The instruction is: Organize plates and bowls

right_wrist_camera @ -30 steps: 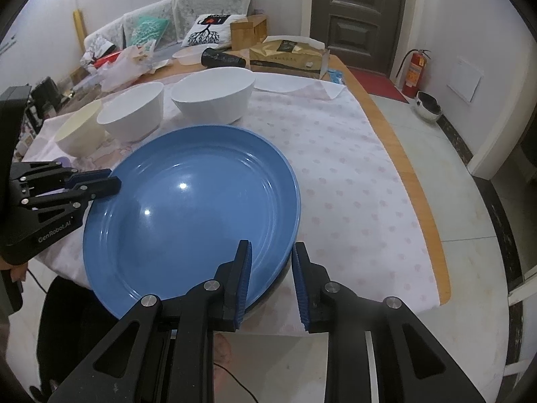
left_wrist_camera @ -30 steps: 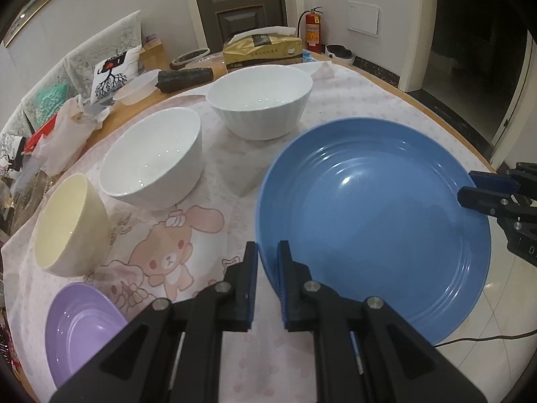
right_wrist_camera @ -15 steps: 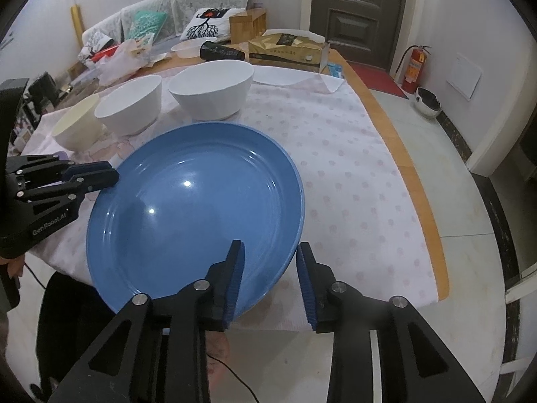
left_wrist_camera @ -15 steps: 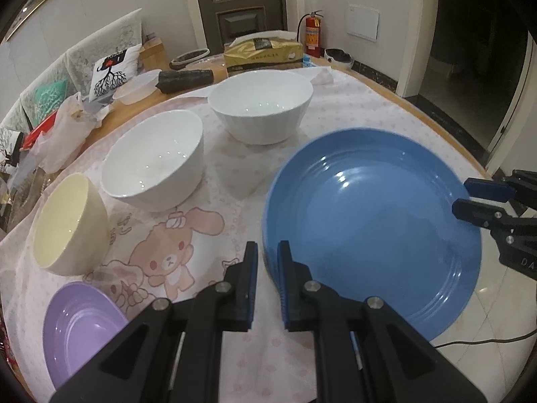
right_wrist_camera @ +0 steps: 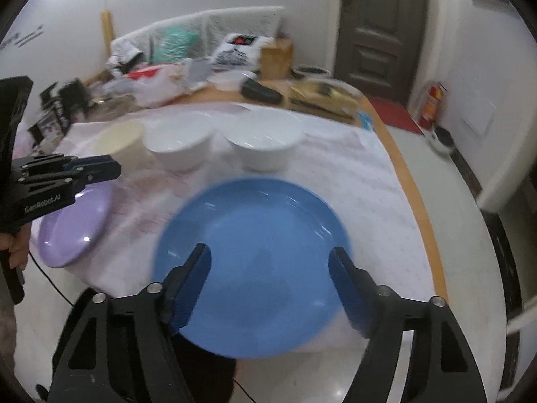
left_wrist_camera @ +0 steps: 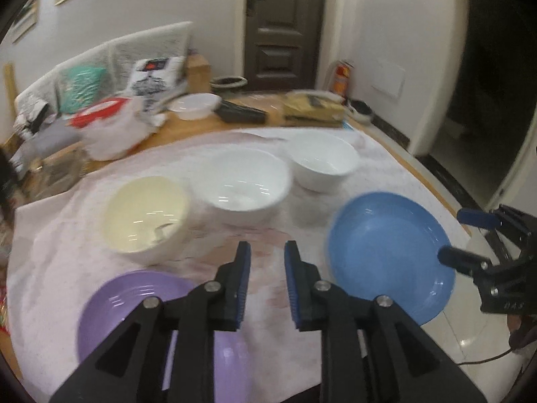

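Left gripper (left_wrist_camera: 265,262): fingers parted a little, nothing between them; held above the cloth between purple plate and blue plate.
Right gripper (right_wrist_camera: 272,268): fingers spread wide, holding nothing; poised over the near half of the blue plate, one finger toward each side of it.
Blue plate (right_wrist_camera: 251,265): flat on the cloth at the near right part of the table; near rim juts past the table edge in the right wrist view.
Purple plate (left_wrist_camera: 134,305): near left, partly under the left gripper's body, close to the near edge of the cloth.
Cream bowl (left_wrist_camera: 146,213): just beyond the purple plate, leftmost of the row of three.
Middle white bowl (left_wrist_camera: 241,183): right beside the cream bowl, little gap between rims.
Far white bowl (left_wrist_camera: 324,161): right end of the row, just beyond the blue plate's far rim.
Tablecloth (right_wrist_camera: 362,181): bare dotted strip right of the blue plate and bowls, up to the wooden table edge (right_wrist_camera: 406,181).
Open cloth: patch between the two plates, under the left gripper.
Far clutter (left_wrist_camera: 110,131): bags, a clear container and boxes along the far edge, blurred.
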{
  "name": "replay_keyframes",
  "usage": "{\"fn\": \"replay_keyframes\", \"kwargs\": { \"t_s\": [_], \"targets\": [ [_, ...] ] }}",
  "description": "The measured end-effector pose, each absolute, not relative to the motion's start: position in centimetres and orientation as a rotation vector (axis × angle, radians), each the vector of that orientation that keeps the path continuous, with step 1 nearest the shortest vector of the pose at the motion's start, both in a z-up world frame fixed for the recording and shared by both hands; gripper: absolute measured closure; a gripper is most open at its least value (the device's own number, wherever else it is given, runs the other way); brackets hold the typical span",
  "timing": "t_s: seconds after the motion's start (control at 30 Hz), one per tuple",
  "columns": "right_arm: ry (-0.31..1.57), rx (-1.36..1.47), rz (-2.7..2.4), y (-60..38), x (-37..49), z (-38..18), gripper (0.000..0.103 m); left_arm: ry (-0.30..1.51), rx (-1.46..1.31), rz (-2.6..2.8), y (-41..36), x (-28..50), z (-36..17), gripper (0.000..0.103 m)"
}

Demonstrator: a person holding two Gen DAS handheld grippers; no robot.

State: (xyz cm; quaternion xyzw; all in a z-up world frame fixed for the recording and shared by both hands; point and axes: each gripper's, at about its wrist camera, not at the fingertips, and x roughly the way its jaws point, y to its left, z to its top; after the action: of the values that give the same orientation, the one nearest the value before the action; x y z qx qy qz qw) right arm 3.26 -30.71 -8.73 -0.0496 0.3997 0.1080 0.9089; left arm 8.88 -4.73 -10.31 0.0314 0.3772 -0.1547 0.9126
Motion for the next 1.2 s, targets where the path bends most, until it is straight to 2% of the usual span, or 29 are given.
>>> {"fn": "replay_keyframes", "kwargs": {
  "t_s": [0.07,0.13,0.33,0.6,0.67,0.8,0.97,1.03,1.2],
  "targets": [
    [0.815,-0.107,0.265,-29.0,3.5,-8.2,0.025,0.755,0.053,-0.281,-2.5,8.3,-9.9,0.077],
    [0.811,-0.121,0.316,-27.0,3.7,-8.0,0.024,0.737,0.038,-0.234,0.2,7.6,-9.7,0.073],
    [0.813,-0.198,0.428,-20.9,4.0,-8.1,0.024,0.736,-0.01,-0.086,7.2,6.3,-10.7,0.073],
    [0.923,-0.181,0.578,-14.5,5.1,-10.7,0.027,0.799,-0.105,0.013,13.5,5.0,-14.3,0.073],
    [0.964,-0.182,0.599,-13.3,5.5,-11.9,0.037,0.819,-0.125,0.023,14.5,4.8,-15.4,0.073],
    [1.033,-0.187,0.624,-11.6,6.1,-14.0,0.045,0.845,-0.154,0.03,15.4,4.6,-17.2,0.073],
    [1.077,-0.174,0.633,-10.7,6.6,-15.3,0.06,0.868,-0.169,0.023,15.5,4.5,-18.3,0.074],
    [1.091,-0.177,0.63,-10.6,6.8,-15.5,0.066,0.868,-0.177,0.028,15.5,4.4,-18.6,0.082],
    [1.122,-0.177,0.622,-10.2,7.2,-16.3,0.077,0.875,-0.182,0.028,15.8,4.5,-19.1,0.091]
  ]
}}
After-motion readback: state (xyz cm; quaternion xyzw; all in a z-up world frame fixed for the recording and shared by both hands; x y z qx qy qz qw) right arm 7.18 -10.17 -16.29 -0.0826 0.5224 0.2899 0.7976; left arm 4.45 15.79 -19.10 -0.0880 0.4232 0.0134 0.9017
